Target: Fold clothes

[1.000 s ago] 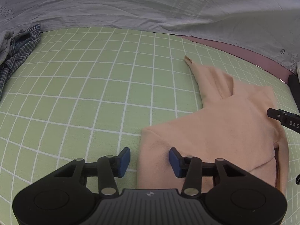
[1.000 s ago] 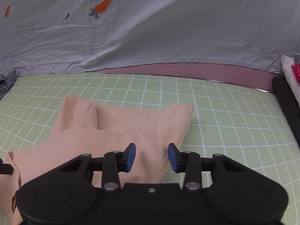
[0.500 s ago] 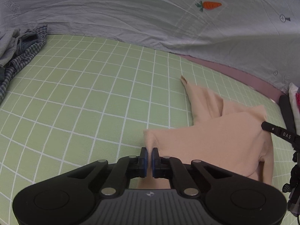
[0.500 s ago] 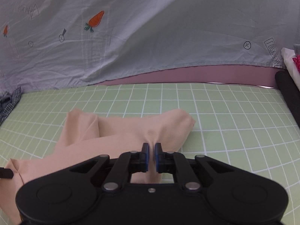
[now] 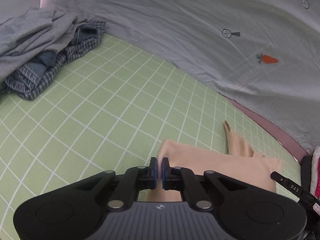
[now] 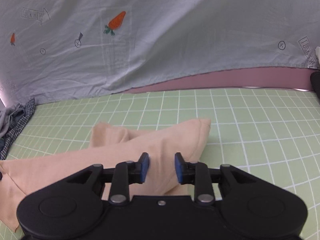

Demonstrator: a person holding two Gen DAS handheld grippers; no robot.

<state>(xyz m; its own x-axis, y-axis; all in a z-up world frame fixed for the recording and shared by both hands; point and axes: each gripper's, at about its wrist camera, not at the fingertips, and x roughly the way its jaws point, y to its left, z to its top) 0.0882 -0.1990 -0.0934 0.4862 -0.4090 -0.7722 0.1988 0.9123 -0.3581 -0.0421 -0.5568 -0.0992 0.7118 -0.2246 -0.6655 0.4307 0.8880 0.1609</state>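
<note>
A peach garment [image 5: 220,166] lies partly folded on the green grid mat [image 5: 100,110]. My left gripper [image 5: 159,172] is shut on a lifted corner of it, and the cloth hangs from the blue pads. In the right wrist view the same peach garment [image 6: 140,146] spreads to the left, with its raised fold running between the jaws of my right gripper [image 6: 161,166]. Those jaws are opening and the pads stand clear of the cloth. A finger of the right gripper [image 5: 288,186] shows at the garment's right edge in the left wrist view.
A heap of grey and checked blue clothes [image 5: 40,60] sits at the mat's far left, also seen as a pile [image 6: 16,124]. A grey sheet with carrot prints [image 6: 160,40] rises behind the mat. A pink strip [image 6: 240,78] and a dark object [image 6: 316,82] border the right.
My left gripper closed on the garment's corner, then lifted it and rolled. My right gripper pinched the fold half a second ago and has since let go.
</note>
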